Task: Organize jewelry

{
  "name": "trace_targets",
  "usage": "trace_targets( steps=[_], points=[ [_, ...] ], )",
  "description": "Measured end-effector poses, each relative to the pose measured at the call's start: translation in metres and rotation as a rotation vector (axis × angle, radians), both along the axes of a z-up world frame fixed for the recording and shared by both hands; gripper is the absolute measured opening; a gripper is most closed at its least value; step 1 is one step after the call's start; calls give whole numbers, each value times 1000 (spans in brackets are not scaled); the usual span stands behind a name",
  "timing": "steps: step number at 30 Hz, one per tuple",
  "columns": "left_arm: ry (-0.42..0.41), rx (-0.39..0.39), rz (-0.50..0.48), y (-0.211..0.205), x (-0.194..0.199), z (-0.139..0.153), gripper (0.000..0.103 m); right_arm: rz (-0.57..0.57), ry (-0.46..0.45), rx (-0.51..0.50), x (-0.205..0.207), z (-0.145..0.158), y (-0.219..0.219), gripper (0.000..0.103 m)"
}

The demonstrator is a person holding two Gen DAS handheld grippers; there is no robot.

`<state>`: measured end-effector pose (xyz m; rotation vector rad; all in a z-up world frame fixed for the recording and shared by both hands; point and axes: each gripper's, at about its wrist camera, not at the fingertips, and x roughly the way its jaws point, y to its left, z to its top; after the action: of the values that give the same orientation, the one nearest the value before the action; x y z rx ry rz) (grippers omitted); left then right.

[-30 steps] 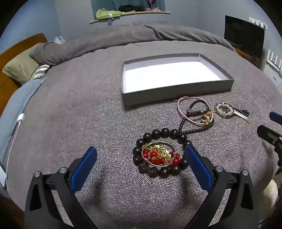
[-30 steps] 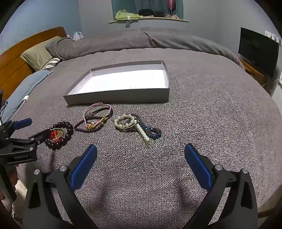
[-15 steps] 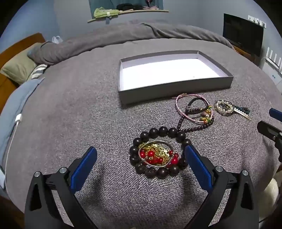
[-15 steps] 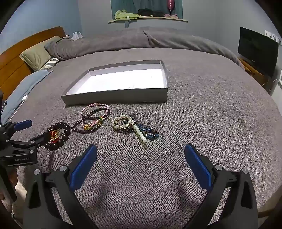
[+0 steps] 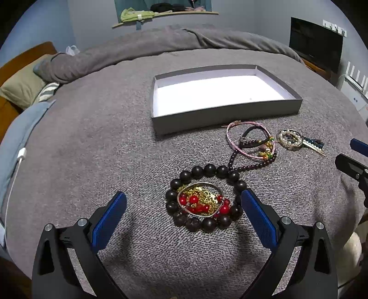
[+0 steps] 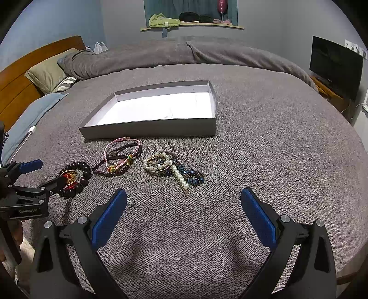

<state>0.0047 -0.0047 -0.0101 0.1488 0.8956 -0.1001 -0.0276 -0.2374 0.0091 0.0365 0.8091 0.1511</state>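
Nearby, the grey tray (image 6: 149, 131) shows only its white floor.

Grey bed (image 6: 253, 138), perhaps blue walls (image 6: 276, 20)

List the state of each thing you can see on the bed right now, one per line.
Left gripper: open, empty.
Right gripper: open, empty.
Grey box: lidless, nothing inside.
Dark bead bracelet: flat, ringing red and gold pieces.
Pink cord bracelet: tangled with others.
Pearl bracelet: piled on blue beads.
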Motion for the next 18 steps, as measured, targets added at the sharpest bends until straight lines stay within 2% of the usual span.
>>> trace_targets(
  steps=[18],
  points=[
    [3,-7,0,1,-1,3,99,3,-4,0,-1,3,-1,98]
  ],
)
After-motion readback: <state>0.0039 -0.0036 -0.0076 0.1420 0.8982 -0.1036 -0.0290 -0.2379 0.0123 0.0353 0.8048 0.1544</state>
